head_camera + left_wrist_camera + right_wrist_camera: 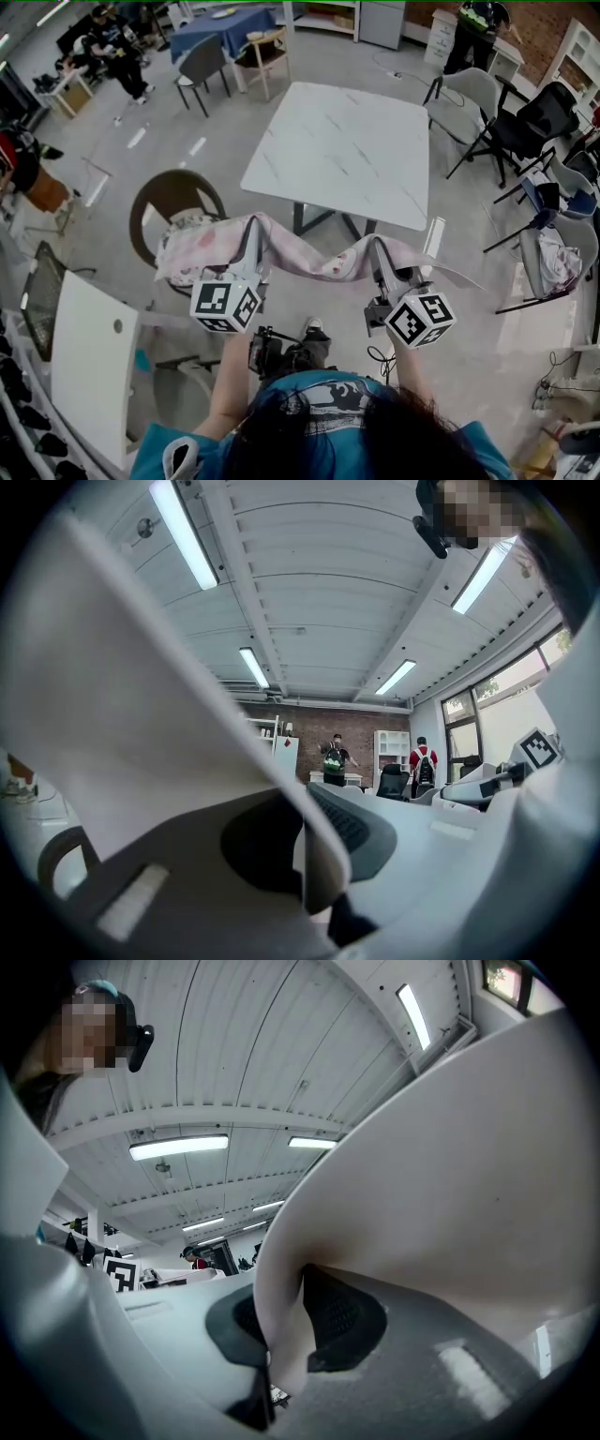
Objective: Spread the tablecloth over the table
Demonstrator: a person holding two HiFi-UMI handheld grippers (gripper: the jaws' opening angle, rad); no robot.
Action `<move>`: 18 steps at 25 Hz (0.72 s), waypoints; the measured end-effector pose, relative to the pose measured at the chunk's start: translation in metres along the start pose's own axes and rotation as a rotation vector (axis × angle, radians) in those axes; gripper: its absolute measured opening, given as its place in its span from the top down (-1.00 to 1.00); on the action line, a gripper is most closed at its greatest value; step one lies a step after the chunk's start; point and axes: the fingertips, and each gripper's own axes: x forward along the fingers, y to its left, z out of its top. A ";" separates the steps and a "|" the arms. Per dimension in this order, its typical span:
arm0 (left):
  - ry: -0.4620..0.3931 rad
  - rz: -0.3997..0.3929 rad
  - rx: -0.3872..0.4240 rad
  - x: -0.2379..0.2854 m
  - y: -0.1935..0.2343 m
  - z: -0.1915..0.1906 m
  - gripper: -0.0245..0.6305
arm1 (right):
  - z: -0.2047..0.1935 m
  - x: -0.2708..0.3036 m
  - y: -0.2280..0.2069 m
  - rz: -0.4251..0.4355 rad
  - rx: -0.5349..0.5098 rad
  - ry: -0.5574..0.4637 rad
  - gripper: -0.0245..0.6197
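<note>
A pale tablecloth with pink flower print (309, 255) hangs in the air between my two grippers, short of the near edge of the white marble-look table (342, 150). My left gripper (253, 225) is shut on the cloth's left part, and cloth bunches and droops past it toward a round chair. My right gripper (378, 246) is shut on the right part. In the left gripper view a fold of the cloth (187, 724) is pinched between the dark pads (352, 822). The right gripper view shows the cloth (441, 1185) clamped between its pads (342, 1321). The middle of the cloth sags in waves.
A round brown chair (176, 202) stands left under the drooping cloth. Office chairs (525, 127) crowd the table's right side, and a white panel (94, 361) leans at my near left. People stand at the room's far end. Cables lie on the floor at my feet.
</note>
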 end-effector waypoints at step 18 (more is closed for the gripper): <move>-0.244 -0.104 0.161 0.100 0.065 0.137 0.83 | 0.116 0.126 0.047 0.149 -0.171 -0.219 0.84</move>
